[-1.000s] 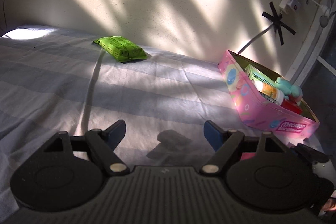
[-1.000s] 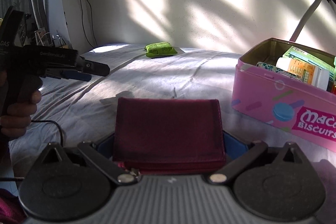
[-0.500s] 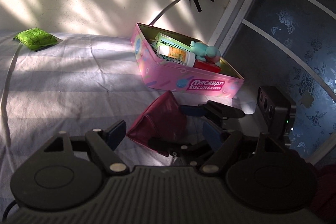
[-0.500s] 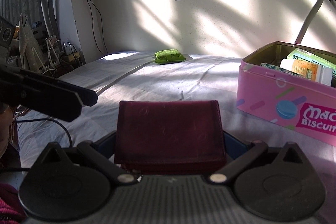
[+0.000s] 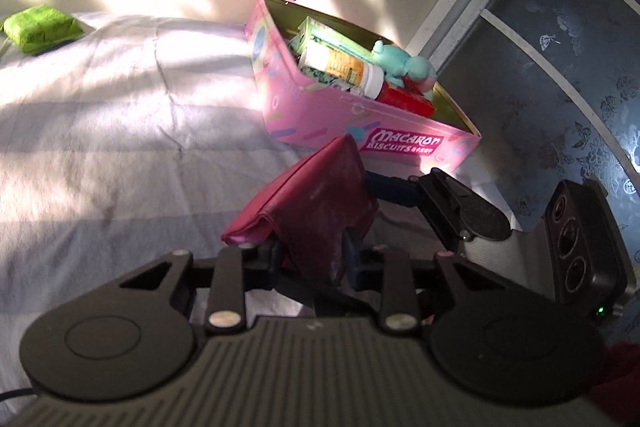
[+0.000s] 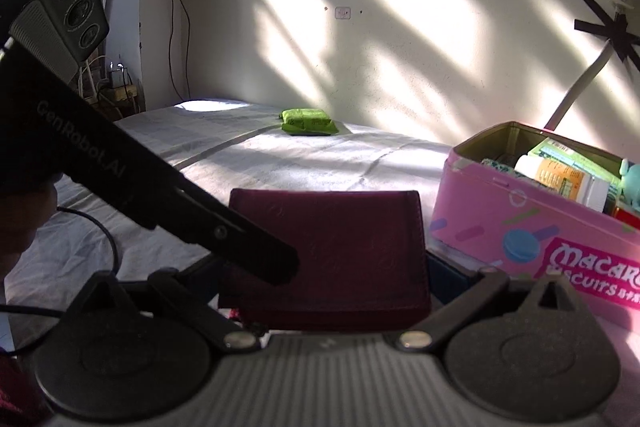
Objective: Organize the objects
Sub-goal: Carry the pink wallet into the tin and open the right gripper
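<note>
Both tools clamp one maroon wallet above a sunlit bed, just in front of the pink biscuit tin.

The left tool (image 5: 310, 257) is closed on the wallet's (image 5: 316, 195) near edge, while the right tool (image 6: 326, 267) grips the same wallet (image 6: 340, 247) across its width, its fingers pressed to both sides. The bed (image 5: 120, 131) wears a pale striped sheet, creased and crossed by window shadows. The open tin (image 5: 320, 111), packed with a bottle, boxes and a teal toy, sits at the bed's edge by a dark patterned panel. Far beyond the tin, near the cream wall, lies a green packet (image 6: 308, 121). Between packet and tin the sheet is open; left of the tin, cables trail by the bed's edge.
</note>
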`<state>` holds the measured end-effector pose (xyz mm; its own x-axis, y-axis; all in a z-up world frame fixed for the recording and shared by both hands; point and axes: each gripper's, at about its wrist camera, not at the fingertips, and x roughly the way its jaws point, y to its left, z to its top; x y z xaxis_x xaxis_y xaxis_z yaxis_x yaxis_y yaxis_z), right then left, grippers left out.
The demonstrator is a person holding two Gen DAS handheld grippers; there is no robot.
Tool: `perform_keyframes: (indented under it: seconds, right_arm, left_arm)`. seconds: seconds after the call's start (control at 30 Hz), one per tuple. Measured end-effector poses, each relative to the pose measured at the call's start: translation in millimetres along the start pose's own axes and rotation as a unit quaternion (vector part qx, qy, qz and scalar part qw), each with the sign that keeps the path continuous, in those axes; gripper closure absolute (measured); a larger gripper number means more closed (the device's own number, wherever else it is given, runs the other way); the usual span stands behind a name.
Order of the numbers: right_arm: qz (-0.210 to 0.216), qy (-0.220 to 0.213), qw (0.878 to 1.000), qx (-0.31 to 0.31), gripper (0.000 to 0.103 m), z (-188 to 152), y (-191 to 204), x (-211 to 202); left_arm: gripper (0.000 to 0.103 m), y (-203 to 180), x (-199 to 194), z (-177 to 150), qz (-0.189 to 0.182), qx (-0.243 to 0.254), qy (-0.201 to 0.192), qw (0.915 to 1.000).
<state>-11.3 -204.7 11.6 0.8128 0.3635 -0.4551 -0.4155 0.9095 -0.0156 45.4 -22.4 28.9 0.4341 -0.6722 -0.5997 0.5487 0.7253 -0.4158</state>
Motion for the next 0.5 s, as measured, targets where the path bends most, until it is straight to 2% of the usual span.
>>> perform_keyframes:
  seconds: [0.13, 0.23, 0.4, 0.5]
  right_arm:
    - [-0.056, -0.067, 0.996, -0.01, 0.001, 22.9, -16.8, -17.8]
    - [-0.11, -0.091, 0.99, -0.015, 0.001, 34.9, -38.0, -19.7]
    - [-0.177, -0.082, 0.98, 0.027, 0.001, 35.6, -90.7, -11.1]
    - [-0.207, -0.06, 0.975, 0.057, 0.001, 30.6, -122.9, -2.0]
  left_arm:
    - [0.07, -30.0, 0.3, 37.3, -0.01, 0.062, -0.045, 0.997]
    - [0.07, -43.7, 22.2, 67.0, -0.013, 0.086, -0.055, 0.9947]
    - [0.07, -63.4, 78.6, 104.0, -0.019, 0.118, -0.038, 0.9921]
    - [0.064, -77.9, 112.1, 117.3, -0.011, 0.132, -0.024, 0.9908]
